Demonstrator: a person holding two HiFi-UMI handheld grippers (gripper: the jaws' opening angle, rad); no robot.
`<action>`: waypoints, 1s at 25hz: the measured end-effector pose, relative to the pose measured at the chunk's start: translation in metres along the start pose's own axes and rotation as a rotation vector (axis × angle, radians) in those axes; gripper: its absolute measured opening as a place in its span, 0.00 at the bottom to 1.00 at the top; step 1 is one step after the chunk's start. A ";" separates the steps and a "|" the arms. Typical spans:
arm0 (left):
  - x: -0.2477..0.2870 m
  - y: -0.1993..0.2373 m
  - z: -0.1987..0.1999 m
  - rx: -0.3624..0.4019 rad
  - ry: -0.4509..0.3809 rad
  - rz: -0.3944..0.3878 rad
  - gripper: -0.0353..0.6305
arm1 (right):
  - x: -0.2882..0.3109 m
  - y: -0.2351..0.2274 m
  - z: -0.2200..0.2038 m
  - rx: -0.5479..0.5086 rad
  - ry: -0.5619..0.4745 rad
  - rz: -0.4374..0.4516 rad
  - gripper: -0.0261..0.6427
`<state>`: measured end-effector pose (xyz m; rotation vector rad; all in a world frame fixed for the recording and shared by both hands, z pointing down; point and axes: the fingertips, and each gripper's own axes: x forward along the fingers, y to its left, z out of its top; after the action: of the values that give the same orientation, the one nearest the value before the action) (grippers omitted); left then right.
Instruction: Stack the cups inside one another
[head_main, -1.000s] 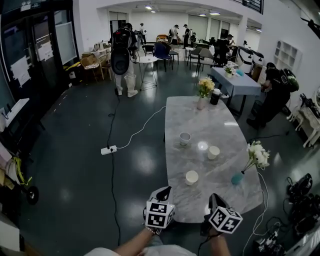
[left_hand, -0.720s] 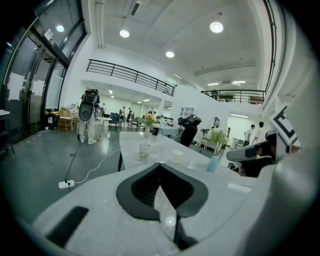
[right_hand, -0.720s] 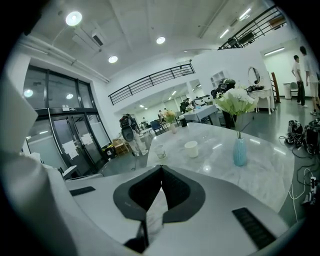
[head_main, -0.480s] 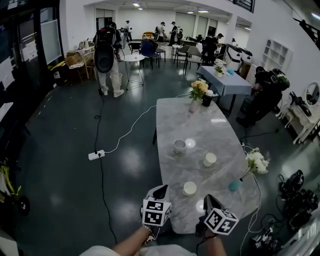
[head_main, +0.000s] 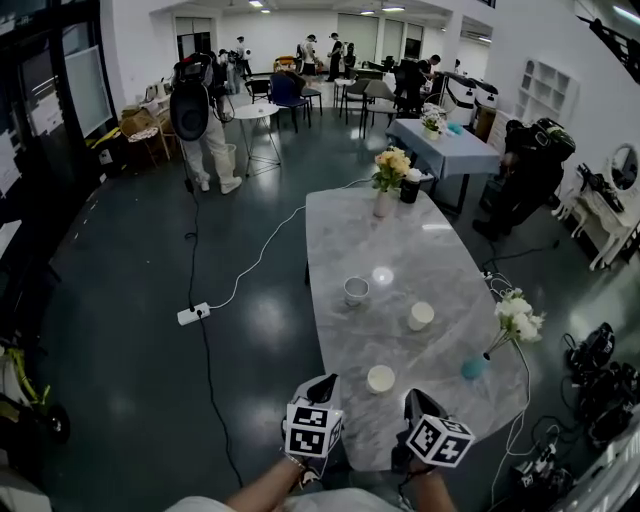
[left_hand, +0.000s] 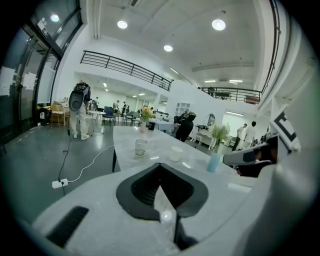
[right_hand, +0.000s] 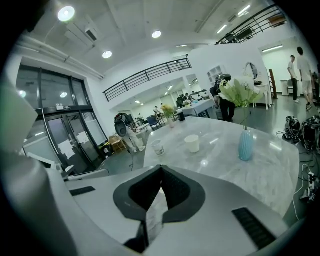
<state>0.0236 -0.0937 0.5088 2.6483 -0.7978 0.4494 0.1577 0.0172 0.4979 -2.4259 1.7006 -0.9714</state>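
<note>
Three cups stand apart on the marble table (head_main: 350, 230): a patterned cup (head_main: 356, 290) furthest, a white cup (head_main: 421, 316) to its right, and a white cup (head_main: 380, 379) nearest me. My left gripper (head_main: 325, 382) is held just short of the table's near end, shut and empty. My right gripper (head_main: 412, 397) is beside it, also shut and empty. In the left gripper view the patterned cup (left_hand: 141, 147) and a white cup (left_hand: 176, 153) show beyond the shut left gripper (left_hand: 160, 165). The right gripper view shows the patterned cup (right_hand: 158, 147) and a white cup (right_hand: 192, 143) past the right gripper (right_hand: 161, 167).
A blue vase (head_main: 473, 368) with white flowers stands at the table's right edge near the closest cup. Yellow flowers (head_main: 388, 170) and a dark mug (head_main: 410, 190) stand at the far end. A cable and power strip (head_main: 194, 313) lie on the floor left. People stand further back.
Both grippers and the head view have drawn closer to the table's near end. The cups stand where they were. Both grippers stay shut.
</note>
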 end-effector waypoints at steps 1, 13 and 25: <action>0.002 0.003 0.002 0.002 -0.001 0.013 0.05 | 0.006 0.000 0.002 -0.003 0.004 0.012 0.05; 0.035 0.011 0.022 -0.071 -0.016 0.127 0.05 | 0.047 -0.015 0.044 -0.051 0.026 0.092 0.05; 0.048 0.014 0.012 -0.086 0.020 0.175 0.05 | 0.063 -0.038 0.050 -0.018 0.009 0.105 0.05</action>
<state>0.0556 -0.1321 0.5203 2.5023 -1.0243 0.4744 0.2277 -0.0374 0.5004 -2.3185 1.8267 -0.9600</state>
